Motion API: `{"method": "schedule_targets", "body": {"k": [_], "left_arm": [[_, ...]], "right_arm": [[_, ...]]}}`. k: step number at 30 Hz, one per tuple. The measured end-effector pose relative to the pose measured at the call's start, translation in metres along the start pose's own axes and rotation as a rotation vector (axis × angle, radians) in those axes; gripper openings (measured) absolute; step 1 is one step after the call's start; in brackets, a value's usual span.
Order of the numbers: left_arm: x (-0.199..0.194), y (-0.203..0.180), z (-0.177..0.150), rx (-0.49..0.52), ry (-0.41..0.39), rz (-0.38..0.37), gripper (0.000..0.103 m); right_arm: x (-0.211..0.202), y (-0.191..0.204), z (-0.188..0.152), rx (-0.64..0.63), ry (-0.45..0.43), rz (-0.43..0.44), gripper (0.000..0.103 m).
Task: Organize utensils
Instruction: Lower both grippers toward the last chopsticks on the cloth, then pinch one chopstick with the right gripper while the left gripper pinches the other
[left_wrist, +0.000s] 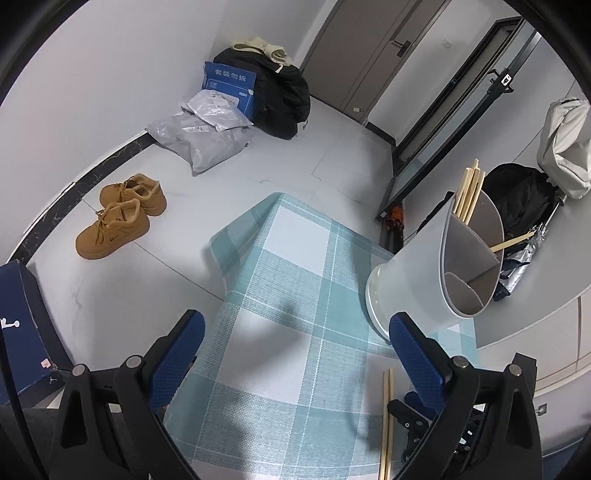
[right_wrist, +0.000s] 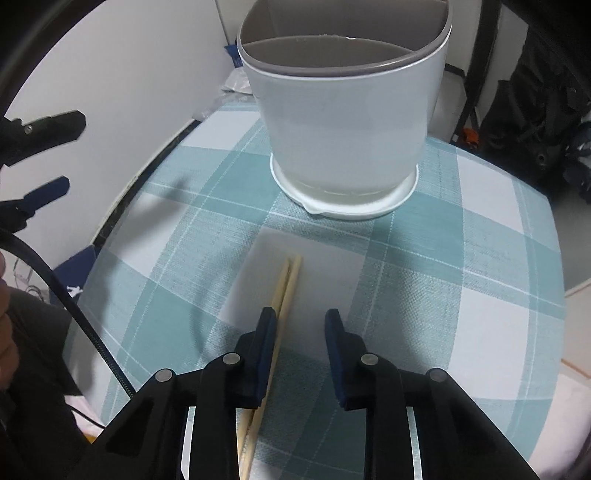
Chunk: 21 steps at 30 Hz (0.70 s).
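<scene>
Left claw: I am holding it wide open and empty over the left part of the checked tabletop, keeping it out of the working lane.
Chopstick pair: It is lying flat near the tabletop's near edge, tips pointing toward the holder; this is the thing I am going for.
Right claw: I am bringing it down over the pair with a narrow gap left between the pads. The left pad is sitting against the sticks, the right one is standing clear, so I judge nothing is gripped yet.
Utensil holder: It is standing upright in its white saucer toward the far right corner, divided into compartments, several chopsticks already leaning inside one.
In the way: Nothing is lying between pair and holder; the tall rim is the one obstacle, so I will probably need to lift high.
Surroundings: Brown shoes, parcels and dark bags are sitting on the floor beyond.
</scene>
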<state>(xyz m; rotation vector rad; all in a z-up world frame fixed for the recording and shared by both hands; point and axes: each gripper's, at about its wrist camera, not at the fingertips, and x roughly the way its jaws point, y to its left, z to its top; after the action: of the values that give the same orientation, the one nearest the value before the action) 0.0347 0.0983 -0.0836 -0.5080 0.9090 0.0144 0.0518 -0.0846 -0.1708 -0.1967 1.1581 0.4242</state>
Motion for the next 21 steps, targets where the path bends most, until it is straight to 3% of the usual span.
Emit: {"method": "schedule_targets", "body": {"k": [16, 21], "left_arm": [[0.001, 0.008, 0.005, -0.005, 0.021, -0.007, 0.098], [0.000, 0.011, 0.006, -0.015, 0.006, 0.015, 0.098]], "right_arm": [[0.005, 0.027, 0.013, -0.140, 0.022, -0.100, 0.023], [0.005, 0.023, 0.018, -0.123, 0.028, -0.077, 0.022]]}}
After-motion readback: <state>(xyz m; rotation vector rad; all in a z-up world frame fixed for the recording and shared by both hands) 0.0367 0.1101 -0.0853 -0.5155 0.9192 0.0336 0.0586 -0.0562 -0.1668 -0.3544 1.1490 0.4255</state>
